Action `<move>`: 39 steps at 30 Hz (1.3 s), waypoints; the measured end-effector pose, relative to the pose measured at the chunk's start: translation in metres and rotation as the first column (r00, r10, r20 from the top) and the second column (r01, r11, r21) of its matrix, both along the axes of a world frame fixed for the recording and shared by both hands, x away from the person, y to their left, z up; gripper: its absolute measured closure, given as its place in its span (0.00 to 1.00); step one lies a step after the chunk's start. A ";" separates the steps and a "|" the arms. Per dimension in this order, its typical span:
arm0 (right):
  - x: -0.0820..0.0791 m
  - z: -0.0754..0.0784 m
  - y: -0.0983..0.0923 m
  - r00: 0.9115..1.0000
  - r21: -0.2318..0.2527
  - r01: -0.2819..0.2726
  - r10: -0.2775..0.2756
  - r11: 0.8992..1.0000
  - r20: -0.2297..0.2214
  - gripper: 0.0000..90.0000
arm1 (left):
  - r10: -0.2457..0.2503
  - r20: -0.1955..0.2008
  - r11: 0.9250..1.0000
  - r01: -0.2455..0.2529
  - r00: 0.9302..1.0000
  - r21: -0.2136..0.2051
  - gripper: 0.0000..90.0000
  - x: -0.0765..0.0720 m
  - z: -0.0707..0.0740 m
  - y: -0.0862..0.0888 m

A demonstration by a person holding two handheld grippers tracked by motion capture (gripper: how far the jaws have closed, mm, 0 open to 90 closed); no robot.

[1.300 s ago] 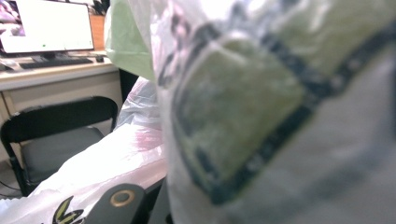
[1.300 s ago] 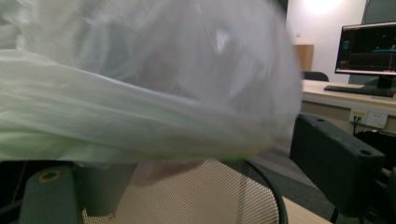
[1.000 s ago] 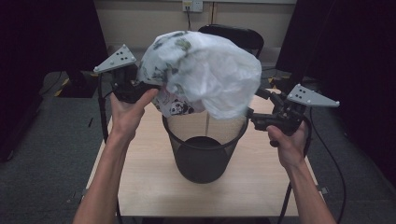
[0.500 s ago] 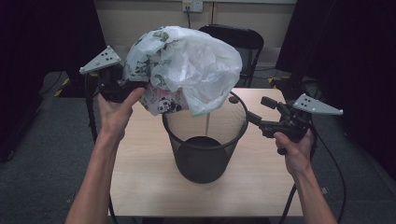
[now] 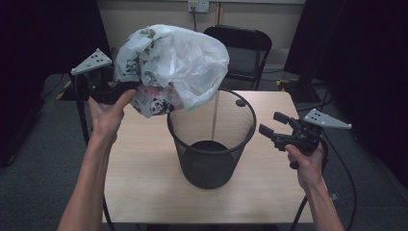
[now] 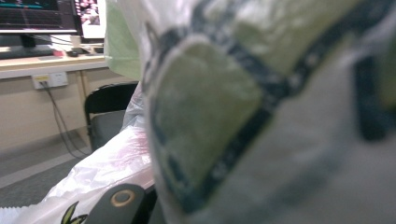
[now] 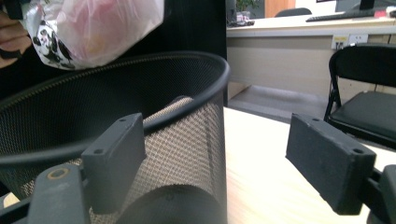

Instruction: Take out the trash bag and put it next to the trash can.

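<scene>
Clamping the plastic bag (image 5: 178,62), left gripper (image 5: 103,86) jaws hold it above the bin (image 5: 211,139).

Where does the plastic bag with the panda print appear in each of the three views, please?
High view: the plastic bag hangs at upper centre-left, above the basket's far left rim, gripped by the left gripper.
Left gripper view: the bag is pressed close to the lens, blurred, covering the centre and right.
Right gripper view: the bag sits in the top left corner, above the basket rim.
Shared landmark: the black folding chair.
</scene>
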State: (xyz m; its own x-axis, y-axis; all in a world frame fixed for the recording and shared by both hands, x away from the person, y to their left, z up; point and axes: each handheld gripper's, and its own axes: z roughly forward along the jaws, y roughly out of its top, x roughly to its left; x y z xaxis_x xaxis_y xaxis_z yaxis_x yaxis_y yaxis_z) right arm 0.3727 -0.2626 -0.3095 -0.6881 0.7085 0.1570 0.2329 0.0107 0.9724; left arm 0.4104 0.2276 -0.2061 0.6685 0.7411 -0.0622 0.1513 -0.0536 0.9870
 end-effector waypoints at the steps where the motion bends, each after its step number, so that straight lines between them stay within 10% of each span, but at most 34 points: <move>1: 0.000 -0.002 0.000 1.000 0.001 0.001 -0.001 1.000 -0.007 0.21 | 0.002 -0.003 1.000 -0.002 1.000 -0.007 0.96 0.001 -0.001 0.003; 30: -0.001 -0.073 -0.003 0.989 -0.046 0.005 -0.011 0.999 -0.149 0.23 | 0.146 -0.125 0.989 -0.149 0.981 -0.015 0.96 0.020 -0.061 0.051; 39: -0.005 -0.088 -0.007 0.985 -0.057 0.007 -0.017 0.998 -0.174 0.23 | 0.177 -0.196 0.984 -0.181 0.965 0.000 0.96 0.031 -0.093 0.058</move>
